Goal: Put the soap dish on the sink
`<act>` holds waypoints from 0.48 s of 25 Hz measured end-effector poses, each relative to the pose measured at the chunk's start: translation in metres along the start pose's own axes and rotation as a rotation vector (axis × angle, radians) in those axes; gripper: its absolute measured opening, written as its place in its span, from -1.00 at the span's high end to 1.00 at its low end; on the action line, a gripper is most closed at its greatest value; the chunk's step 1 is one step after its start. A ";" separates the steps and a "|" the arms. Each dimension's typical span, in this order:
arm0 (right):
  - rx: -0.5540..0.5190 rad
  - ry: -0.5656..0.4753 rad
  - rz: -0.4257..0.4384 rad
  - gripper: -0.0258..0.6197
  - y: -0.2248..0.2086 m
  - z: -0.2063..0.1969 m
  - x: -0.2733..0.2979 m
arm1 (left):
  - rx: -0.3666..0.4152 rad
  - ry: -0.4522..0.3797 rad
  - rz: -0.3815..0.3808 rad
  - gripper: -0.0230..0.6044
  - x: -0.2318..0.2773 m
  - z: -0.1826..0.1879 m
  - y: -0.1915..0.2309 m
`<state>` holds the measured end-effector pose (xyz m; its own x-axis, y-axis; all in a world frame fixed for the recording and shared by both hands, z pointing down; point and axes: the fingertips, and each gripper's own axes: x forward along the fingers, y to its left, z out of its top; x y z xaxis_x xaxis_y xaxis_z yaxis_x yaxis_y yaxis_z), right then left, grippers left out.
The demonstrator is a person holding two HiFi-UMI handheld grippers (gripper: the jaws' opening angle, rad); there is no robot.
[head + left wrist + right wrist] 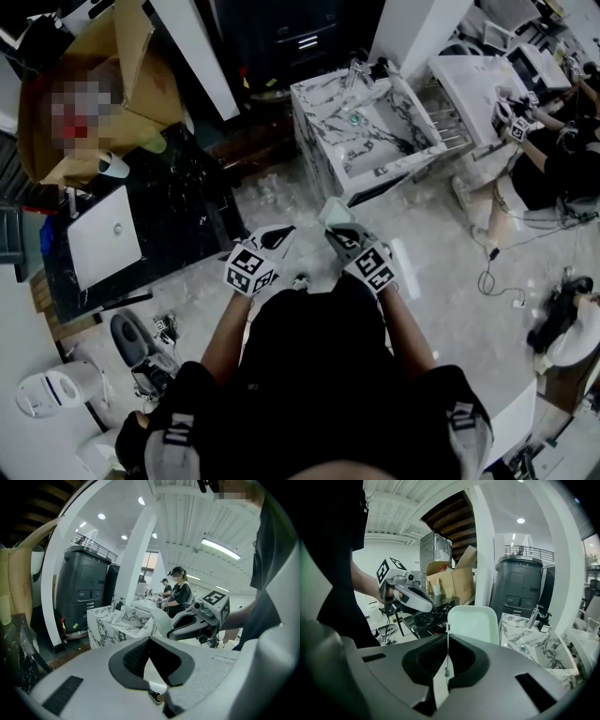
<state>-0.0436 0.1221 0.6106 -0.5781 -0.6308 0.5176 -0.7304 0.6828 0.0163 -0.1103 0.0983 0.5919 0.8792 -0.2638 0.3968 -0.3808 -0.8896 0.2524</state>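
A pale green soap dish [472, 623] stands upright between my right gripper's [448, 632] jaws, which are shut on its lower edge. In the head view the soap dish [334, 214] sticks out ahead of the right gripper [339, 234], held in front of the person's body above the floor. The white marble-patterned sink [370, 131] stands further ahead, apart from the dish; it also shows in the right gripper view as the sink [536, 644]. My left gripper [281, 236] is held beside the right one, shut with nothing in it [149, 638].
A black marble counter [187, 202] with a white basin [103, 239] stands at the left, behind it a cardboard box [94, 84]. Another white sink [478, 80] and seated people [553, 159] are at the right. Cables [497, 272] lie on the floor.
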 end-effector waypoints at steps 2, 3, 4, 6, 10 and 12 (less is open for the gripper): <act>-0.007 -0.004 0.011 0.92 -0.009 -0.001 -0.001 | -0.003 -0.001 0.011 0.93 0.007 0.005 0.001; -0.013 -0.008 0.016 0.92 -0.014 -0.001 -0.001 | -0.004 -0.001 0.015 0.93 0.010 0.008 0.002; -0.015 -0.008 0.020 0.92 -0.018 -0.001 -0.002 | -0.005 0.000 0.019 0.93 0.014 0.010 0.002; -0.009 -0.005 0.028 0.92 -0.026 0.001 -0.003 | -0.007 0.002 0.028 0.93 0.020 0.014 0.004; -0.030 -0.016 0.054 0.92 -0.041 0.002 -0.004 | -0.014 -0.003 0.048 0.93 0.032 0.024 0.008; -0.036 -0.015 0.066 0.92 -0.049 0.002 -0.005 | -0.017 -0.005 0.058 0.93 0.039 0.028 0.009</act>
<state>-0.0059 0.0913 0.6060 -0.6300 -0.5893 0.5058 -0.6774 0.7355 0.0132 -0.0719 0.0699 0.5850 0.8568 -0.3171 0.4066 -0.4362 -0.8662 0.2437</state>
